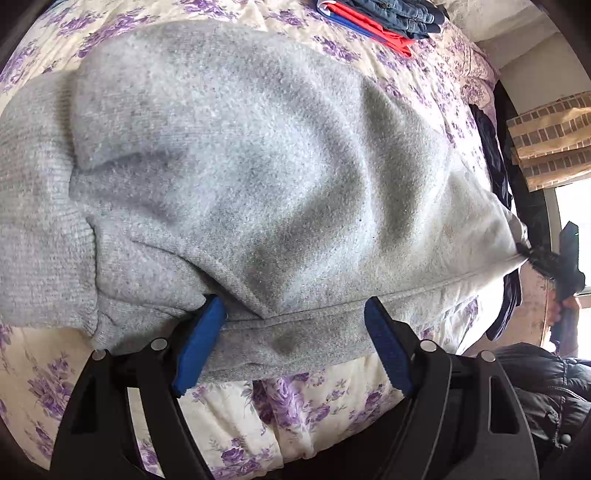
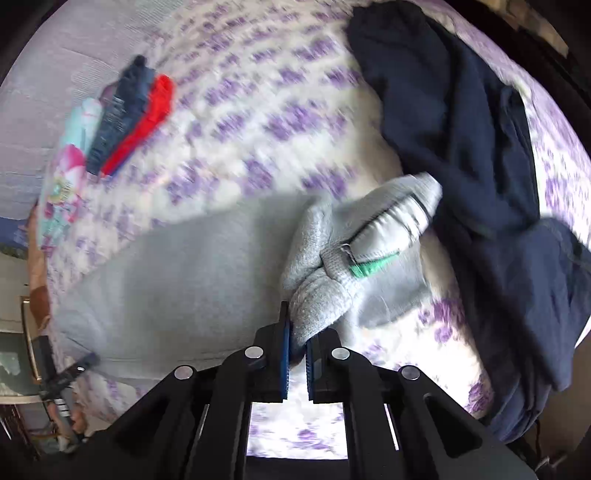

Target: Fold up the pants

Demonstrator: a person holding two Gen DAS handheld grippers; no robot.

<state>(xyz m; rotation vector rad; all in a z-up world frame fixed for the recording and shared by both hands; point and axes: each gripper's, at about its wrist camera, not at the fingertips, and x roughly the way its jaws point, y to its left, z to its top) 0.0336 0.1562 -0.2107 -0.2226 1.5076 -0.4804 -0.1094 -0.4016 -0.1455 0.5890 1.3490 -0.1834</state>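
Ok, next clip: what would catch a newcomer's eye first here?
The grey sweatpants fill the left wrist view, spread over a purple-flowered bedspread. The right gripper is shut on a bunched grey fold near the green-tagged waistband. A dark navy garment lies heaped to the right, and a folded stack sits at the far edge.

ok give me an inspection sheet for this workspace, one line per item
surface: bed with a purple-flowered cover, wrinkled.
job's things: grey sweatpants spread across the bed, rumpled; ribbed part at the view's left edge.
clutter: stack of folded clothes, denim over red, at the far side; dark navy garment heaped beside the pants; colourful printed item near the stack.
grippers: left claw open, its blue pads either side of the pants' near edge; right claw shut on a bunch of the grey fabric.
cables: nothing seen.
surroundings: window with a brick-pattern curtain; black puffy jacket beside the bed.
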